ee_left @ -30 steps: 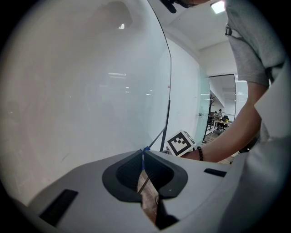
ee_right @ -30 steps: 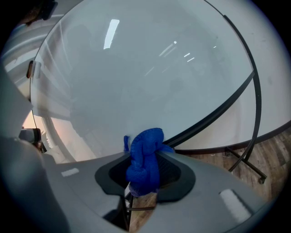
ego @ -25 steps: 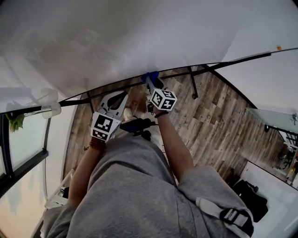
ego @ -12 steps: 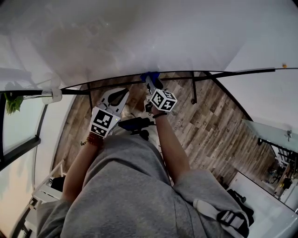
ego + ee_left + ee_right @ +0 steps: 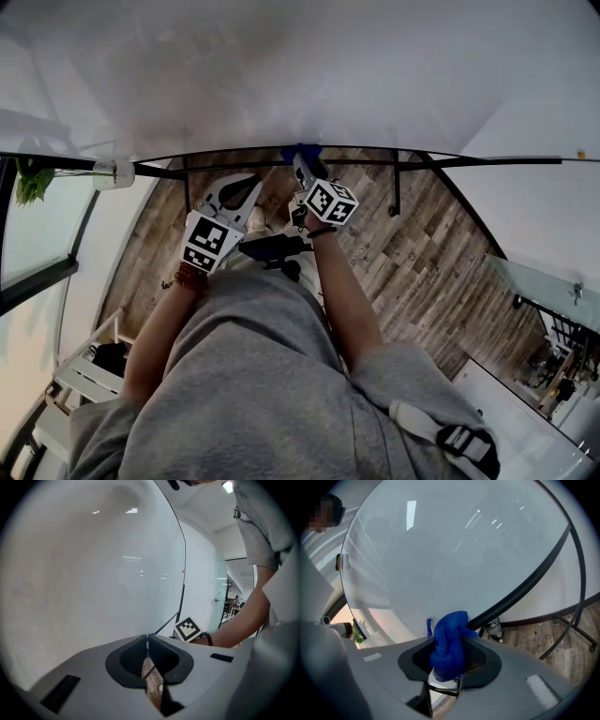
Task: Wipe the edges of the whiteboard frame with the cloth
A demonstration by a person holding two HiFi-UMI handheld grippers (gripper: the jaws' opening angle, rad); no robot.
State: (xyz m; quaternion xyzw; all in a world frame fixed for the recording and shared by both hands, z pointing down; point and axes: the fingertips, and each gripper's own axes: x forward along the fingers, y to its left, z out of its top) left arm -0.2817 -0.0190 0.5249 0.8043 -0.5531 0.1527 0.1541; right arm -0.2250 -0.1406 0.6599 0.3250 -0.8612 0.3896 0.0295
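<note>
Two grippers up front, past the grey-clad torso and forearms. Left gripper [image 5: 147, 641]: jaws pressed together, nothing between them, held just beside the board and idle. Right gripper [image 5: 450, 654]: pinching the bunched blue cloth [image 5: 449, 644], which bulges up out of the jaws.

Cloth tip meets the black whiteboard frame [image 5: 525, 585] on its lower edge; in the head view the cloth [image 5: 302, 150] sits on that bar [image 5: 216, 161], between the two stand legs, with the right gripper [image 5: 302, 161] under it and the left gripper [image 5: 246, 186] just beside and short of the bar.

Beyond: pale whiteboard [image 5: 281, 66], faint smears on it. Farther off, wood floor [image 5: 422, 253].

Progress, judged: wiping is under way on the bottom edge only. No view tells wiped bar from unwiped. Side and top edges show no cloth near them, so most of the frame likely remains.

Against a second ago: the cloth sits at much the same stretch between the legs, so there has been little travel along the bar. Frame line now lies flatter in the head view, which looks like a head shift. Both grippers' holds are unchanged.
</note>
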